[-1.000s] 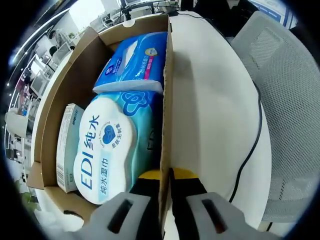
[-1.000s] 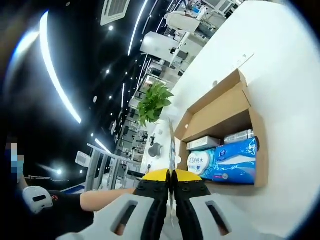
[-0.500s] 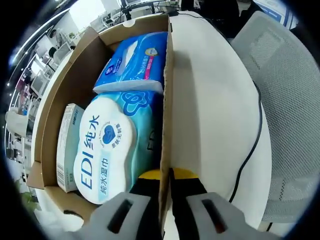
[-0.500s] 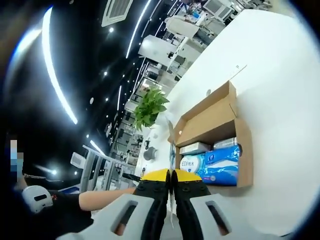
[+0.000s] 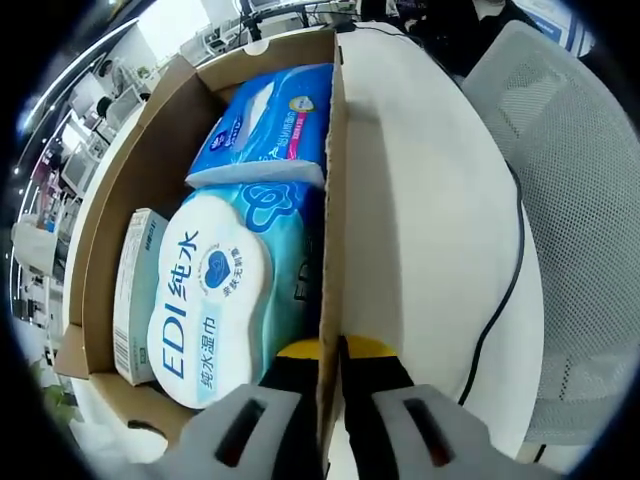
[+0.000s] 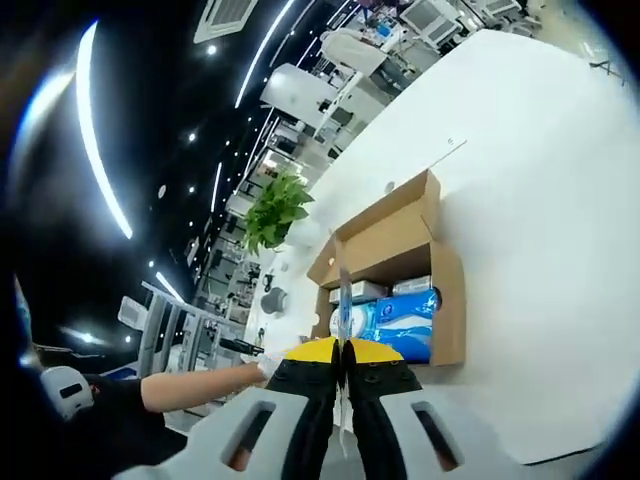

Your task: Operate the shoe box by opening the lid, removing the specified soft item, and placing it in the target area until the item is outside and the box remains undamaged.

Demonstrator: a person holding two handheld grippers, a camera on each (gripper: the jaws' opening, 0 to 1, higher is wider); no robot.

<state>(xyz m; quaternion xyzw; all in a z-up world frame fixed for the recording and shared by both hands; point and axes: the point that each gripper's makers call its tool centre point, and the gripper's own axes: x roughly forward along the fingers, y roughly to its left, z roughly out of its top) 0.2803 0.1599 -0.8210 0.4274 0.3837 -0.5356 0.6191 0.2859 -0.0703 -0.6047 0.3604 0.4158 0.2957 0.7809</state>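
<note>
Since a second ago my right gripper (image 6: 342,352) lifts something thin away from the shoe box (image 6: 447,300); left gripper (image 5: 331,352) pinches its wall, wet wipes pack (image 5: 215,300) inside

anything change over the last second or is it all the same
The right gripper pulled back from the shoe box, which looks smaller and further off in its view now; it stays shut on a thin flat piece. The left gripper stays clamped on the box's side wall, and the wet wipes pack, blue pack and small carton lie as before.
</note>
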